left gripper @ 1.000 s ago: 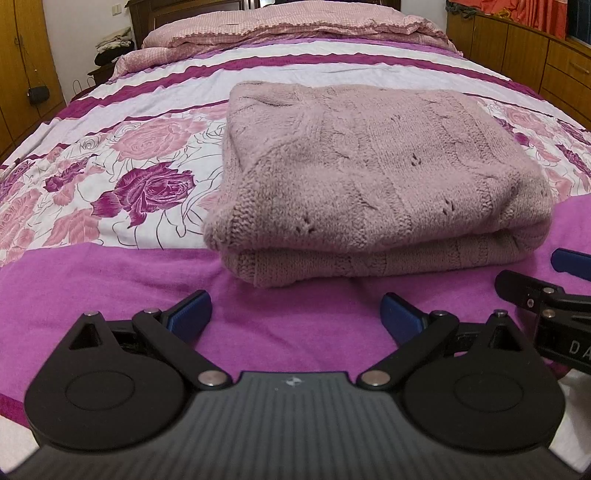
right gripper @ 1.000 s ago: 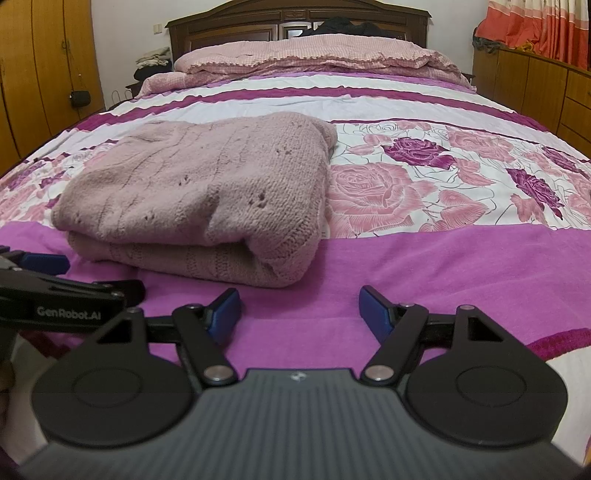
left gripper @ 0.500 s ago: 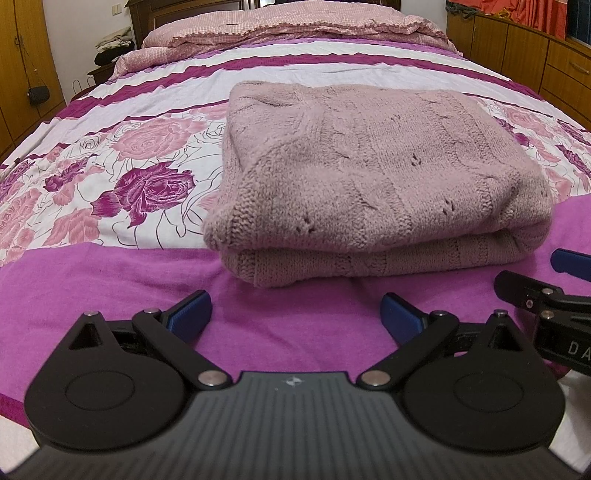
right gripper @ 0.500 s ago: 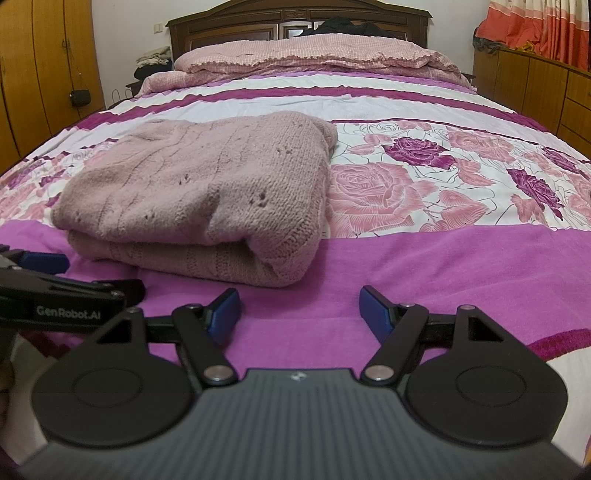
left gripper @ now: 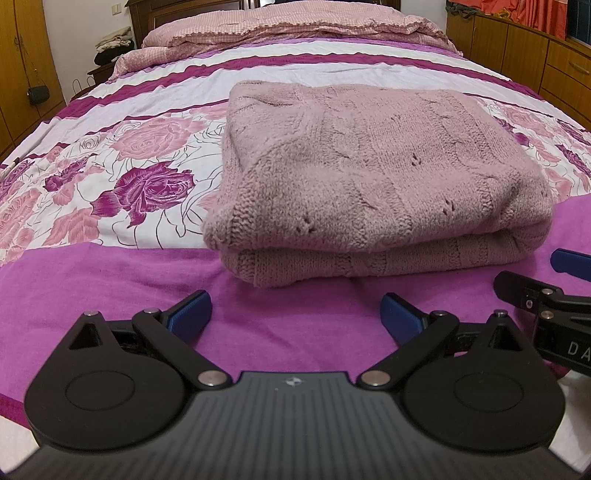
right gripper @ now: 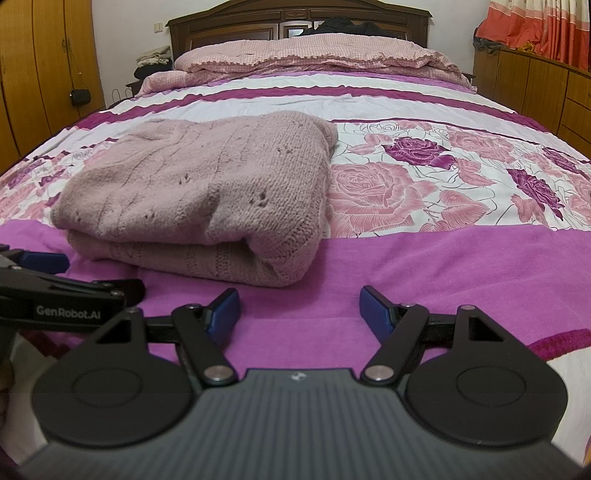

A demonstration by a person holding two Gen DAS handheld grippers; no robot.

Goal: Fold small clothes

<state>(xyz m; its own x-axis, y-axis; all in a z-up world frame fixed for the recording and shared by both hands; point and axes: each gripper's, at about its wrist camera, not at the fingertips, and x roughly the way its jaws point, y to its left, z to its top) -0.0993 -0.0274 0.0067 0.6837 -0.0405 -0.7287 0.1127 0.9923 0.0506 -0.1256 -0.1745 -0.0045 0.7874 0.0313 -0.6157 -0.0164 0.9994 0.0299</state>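
The right gripper (left gripper: 570, 273) is cut off by the left wrist view's right edge, showing only one blue finger and part of its lettering. The left gripper (right gripper: 55, 275) runs off the right wrist view's left edge. The sweater (left gripper: 369, 177) hides the bedspread (left gripper: 110, 280) under it. Items piled beside the headboard (right gripper: 153, 62) are too small to identify.

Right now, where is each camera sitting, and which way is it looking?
Left wrist view: sits on the left gripper, looking down the bed at the folded sweater; its own open fingers show, plus the right gripper at the right edge.
Right wrist view: sits on the right gripper, facing the headboard; its open fingers show, the left gripper at left.
Both share the sweater, bed and pillows.
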